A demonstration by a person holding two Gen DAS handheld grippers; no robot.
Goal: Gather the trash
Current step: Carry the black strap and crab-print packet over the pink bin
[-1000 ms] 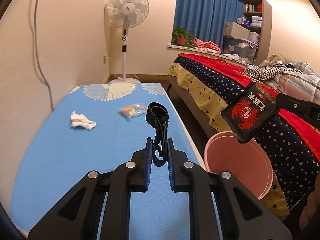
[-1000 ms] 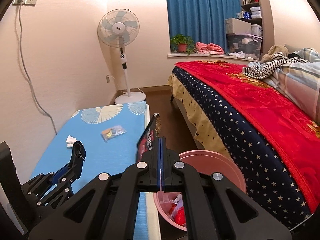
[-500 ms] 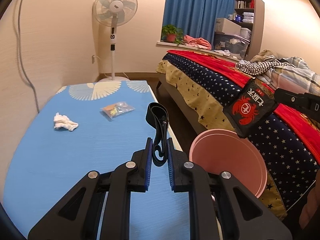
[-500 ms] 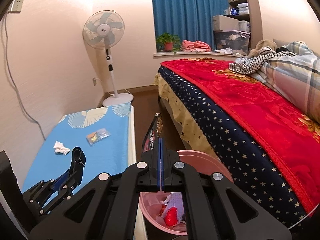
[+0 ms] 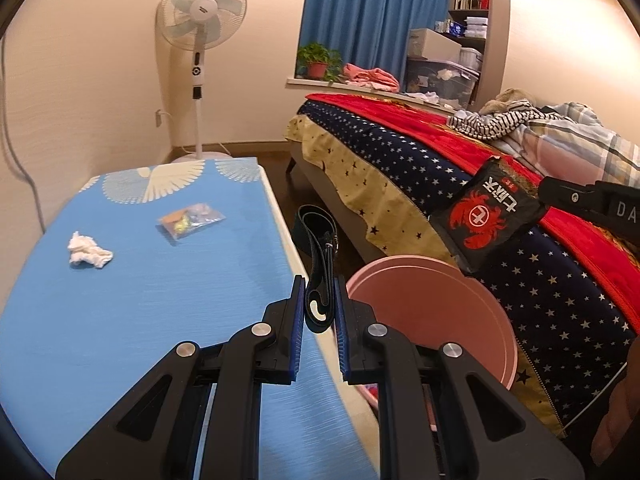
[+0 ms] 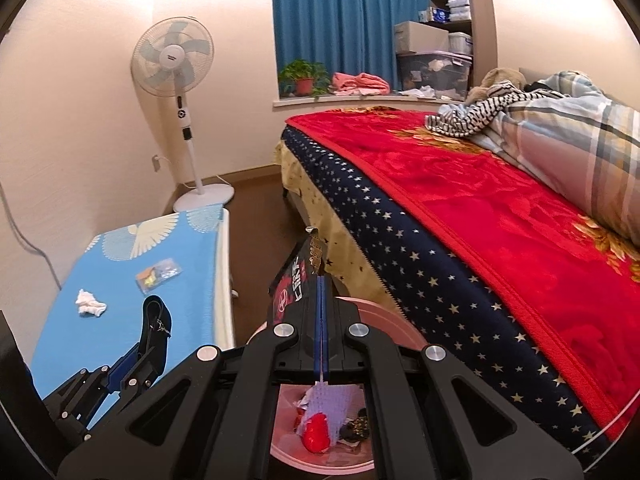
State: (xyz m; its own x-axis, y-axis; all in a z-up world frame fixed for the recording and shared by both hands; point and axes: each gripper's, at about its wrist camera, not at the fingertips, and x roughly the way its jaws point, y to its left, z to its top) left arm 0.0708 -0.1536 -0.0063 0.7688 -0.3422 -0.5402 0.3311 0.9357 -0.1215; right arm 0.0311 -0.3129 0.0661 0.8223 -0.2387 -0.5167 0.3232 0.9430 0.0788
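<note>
Two pieces we carry over the pink bin [image 5: 432, 312], left gripper [image 5: 318, 312] apparently pinching a black strap [image 5: 320, 248], right gripper [image 6: 322, 320] clamping a snack packet [image 5: 486, 220], while tissue [image 5: 88, 250] and wrapper [image 5: 190, 220] remain on the table [image 5: 120, 320].

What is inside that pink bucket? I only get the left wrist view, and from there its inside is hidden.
Observer: The right wrist view looks down into the pink bucket. Trash lies in it, including a red piece.
Operator: Are the right tongs really gripping that black packet?
Observer: Yes. The right tongs are shut on one edge of the black packet, right above the bucket.
</note>
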